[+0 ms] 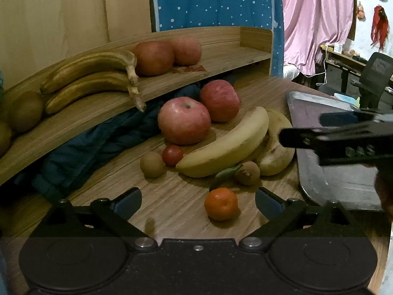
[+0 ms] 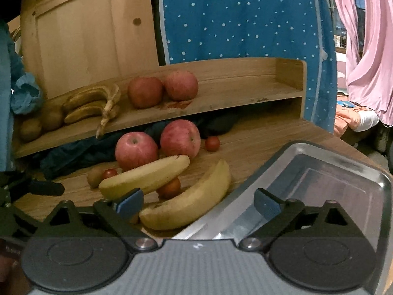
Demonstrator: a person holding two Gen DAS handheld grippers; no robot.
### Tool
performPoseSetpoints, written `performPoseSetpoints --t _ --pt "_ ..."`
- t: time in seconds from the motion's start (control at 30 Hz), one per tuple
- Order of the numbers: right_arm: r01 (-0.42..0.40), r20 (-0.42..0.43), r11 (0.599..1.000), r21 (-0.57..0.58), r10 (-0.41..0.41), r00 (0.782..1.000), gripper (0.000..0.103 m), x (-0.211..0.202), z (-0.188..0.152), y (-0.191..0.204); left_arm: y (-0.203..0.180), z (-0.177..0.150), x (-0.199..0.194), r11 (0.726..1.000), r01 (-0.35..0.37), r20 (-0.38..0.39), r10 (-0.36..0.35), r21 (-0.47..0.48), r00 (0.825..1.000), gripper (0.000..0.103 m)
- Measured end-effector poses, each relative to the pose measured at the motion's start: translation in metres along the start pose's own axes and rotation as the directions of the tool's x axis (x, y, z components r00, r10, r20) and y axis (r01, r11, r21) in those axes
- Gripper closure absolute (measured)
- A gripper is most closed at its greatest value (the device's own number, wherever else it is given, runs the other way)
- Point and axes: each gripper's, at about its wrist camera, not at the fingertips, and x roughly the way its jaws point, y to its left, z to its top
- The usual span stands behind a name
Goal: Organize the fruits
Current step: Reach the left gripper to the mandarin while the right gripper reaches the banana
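Note:
Loose fruit lies on the wooden table: two red apples (image 1: 184, 120), two yellow bananas (image 1: 226, 145), two kiwis (image 1: 152, 164), a cherry tomato (image 1: 172, 155) and an orange (image 1: 221, 204). My left gripper (image 1: 199, 200) is open just above the table, and the orange sits between its fingers, nearer the right one, untouched. My right gripper (image 2: 199, 201) is open too, over the near banana (image 2: 191, 201) and the edge of the metal tray (image 2: 319, 172), with nothing gripped. It reaches in from the right in the left wrist view, where its fingers (image 1: 289, 135) hang over the tray (image 1: 331, 184).
A raised wooden shelf (image 1: 221, 73) at the back carries two brown bananas (image 1: 88, 73), two apples (image 1: 153, 57) and kiwis (image 1: 25, 110). Dark blue cloth (image 1: 98, 147) is bunched under it. A green pod (image 1: 226, 173) lies by the right kiwi. Curtains hang behind.

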Motion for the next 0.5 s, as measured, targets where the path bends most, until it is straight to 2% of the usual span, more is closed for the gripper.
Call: performPoseSetpoints --t 0.17,0.5 --pt "0.011 -0.031 1.0 -0.012 -0.011 0.999 0.011 0.018 0.007 -0.001 0.001 -0.002 0.001 1.0 0.015 0.003 -0.015 -0.008 1.0 0.012" --pt "0.011 -0.096 1.0 -0.01 -0.012 0.995 0.011 0.037 0.006 -0.003 0.001 -0.004 0.007 0.998 0.062 -0.008 -0.062 -0.025 0.998 0.021"
